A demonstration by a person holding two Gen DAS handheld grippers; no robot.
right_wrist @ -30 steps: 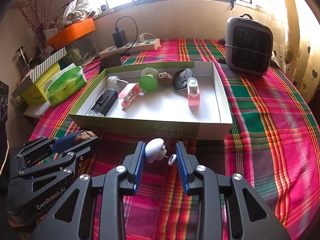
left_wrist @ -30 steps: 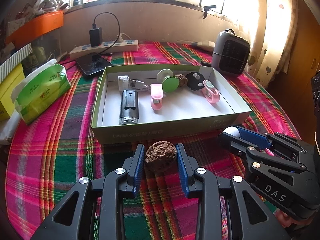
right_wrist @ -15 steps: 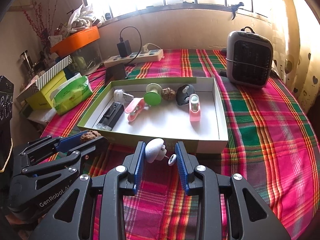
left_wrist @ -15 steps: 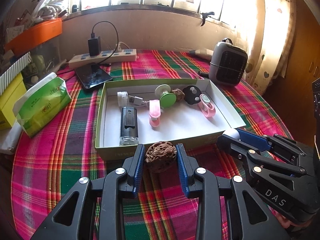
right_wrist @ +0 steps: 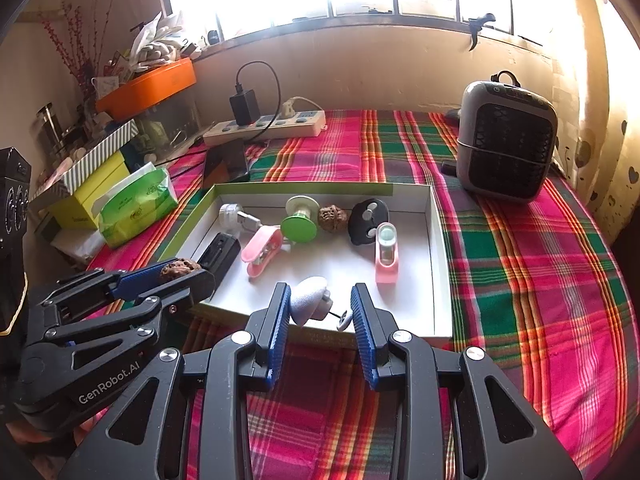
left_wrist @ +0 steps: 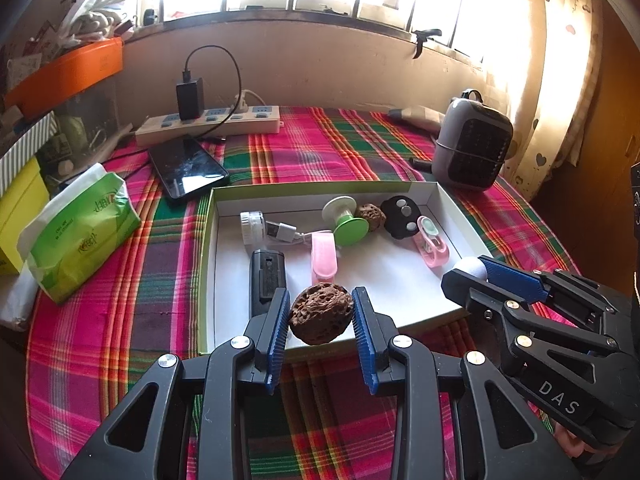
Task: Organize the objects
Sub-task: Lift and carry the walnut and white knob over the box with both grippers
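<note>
My left gripper (left_wrist: 321, 334) is shut on a brown wrinkled walnut (left_wrist: 321, 314) and holds it above the near edge of the green-rimmed white box (left_wrist: 208, 272). My right gripper (right_wrist: 319, 322) is shut on a white knob-shaped piece (right_wrist: 308, 306) with a thin stem, also above the box's near edge (right_wrist: 320, 336). Each gripper shows in the other's view: the right one (left_wrist: 472, 276) to the right, the left one (right_wrist: 180, 274) to the left. In the box lie a black lighter-like block (left_wrist: 267, 280), pink clips (left_wrist: 324, 258), a green spool (left_wrist: 348, 224), a second walnut (left_wrist: 370, 213) and a black fob (left_wrist: 400, 218).
The box sits on a plaid cloth (left_wrist: 120, 320). A green tissue pack (left_wrist: 80, 236) lies left, a phone (left_wrist: 188, 170) and power strip (left_wrist: 208, 124) behind the box, a grey heater (left_wrist: 472, 148) at the back right. Boxes and an orange bin (right_wrist: 148, 88) stand far left.
Both grippers have risen and moved forward with their objects, from over the cloth in front of the box to above its near edge. Grips unchanged.
</note>
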